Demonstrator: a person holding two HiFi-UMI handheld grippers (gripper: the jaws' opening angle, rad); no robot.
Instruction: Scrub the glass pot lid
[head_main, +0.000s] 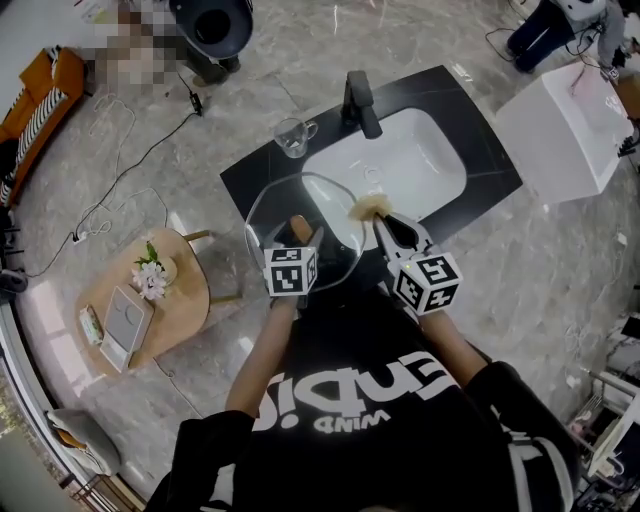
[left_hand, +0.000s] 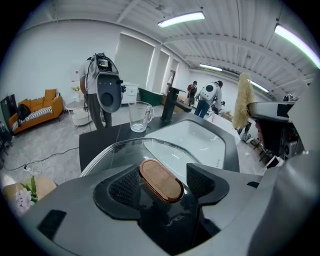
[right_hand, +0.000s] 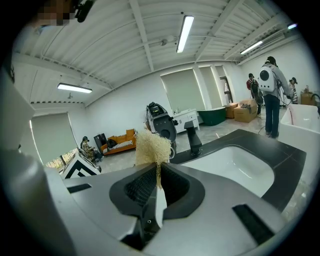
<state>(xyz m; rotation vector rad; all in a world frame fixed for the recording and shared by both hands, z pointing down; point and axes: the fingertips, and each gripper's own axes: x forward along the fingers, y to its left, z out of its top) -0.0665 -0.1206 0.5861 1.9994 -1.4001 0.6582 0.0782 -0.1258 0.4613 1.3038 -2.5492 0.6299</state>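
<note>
You look set to start scrubbing. Your left gripper (head_main: 306, 236) has its jaws apart around the oval wooden knob (left_hand: 161, 180) of the round glass pot lid (head_main: 300, 205), seemingly not pressing it. The lid lies on the black counter (head_main: 250, 180), near left. Next, clamp the knob. Your right gripper (right_hand: 156, 187) is closed on the pale fibrous scrubber (right_hand: 152, 147).

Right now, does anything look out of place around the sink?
Yes: the glass lid seems to jut past the counter's front edge, partly over the sink, while the left gripper stands open around its wooden knob, not clamping it. The right gripper holds the scrubber normally.
</note>
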